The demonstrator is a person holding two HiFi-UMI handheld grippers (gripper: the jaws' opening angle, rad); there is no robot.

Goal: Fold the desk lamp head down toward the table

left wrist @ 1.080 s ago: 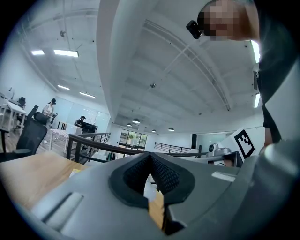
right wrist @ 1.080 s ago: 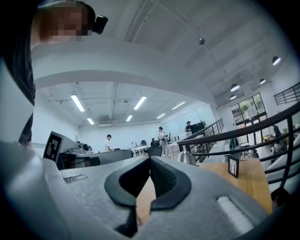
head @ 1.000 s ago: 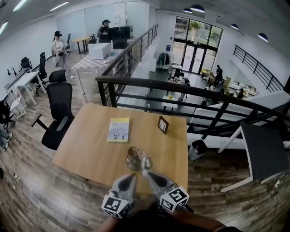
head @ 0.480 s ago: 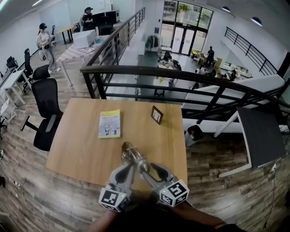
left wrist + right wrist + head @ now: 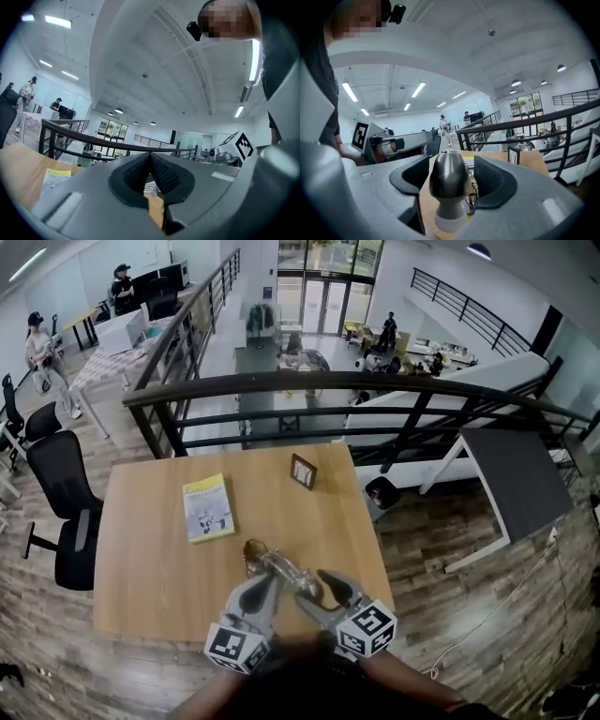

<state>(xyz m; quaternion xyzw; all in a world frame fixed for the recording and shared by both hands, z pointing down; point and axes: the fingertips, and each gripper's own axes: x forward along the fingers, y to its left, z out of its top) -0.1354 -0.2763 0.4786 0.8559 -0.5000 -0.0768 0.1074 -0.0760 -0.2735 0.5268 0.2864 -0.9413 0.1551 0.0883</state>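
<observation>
A small steel desk lamp [image 5: 272, 562] stands near the front edge of the wooden table [image 5: 141, 559]. Its bullet-shaped head [image 5: 449, 180] sits between the fingers of my right gripper [image 5: 451, 168]. These jaws are opening, with a gap on each side of the head, so the pads do not press it. In the head view the right gripper [image 5: 317, 592] is at the lamp's right end and the left gripper [image 5: 267, 582] reaches the lamp's arm from below. The left gripper [image 5: 150, 157] has its pads meeting at the tips; whether they pinch the arm is hidden.
A yellow booklet [image 5: 208, 507] lies on the left half of the table and a small picture frame [image 5: 303, 471] stands near its far edge. A black railing [image 5: 328, 385] runs just behind the table, and a black office chair [image 5: 61, 493] stands to its left.
The right gripper's jaws, shut a second ago, have spread apart round the lamp head. Both grippers shifted a little along the lamp, and the head camera has swung.
</observation>
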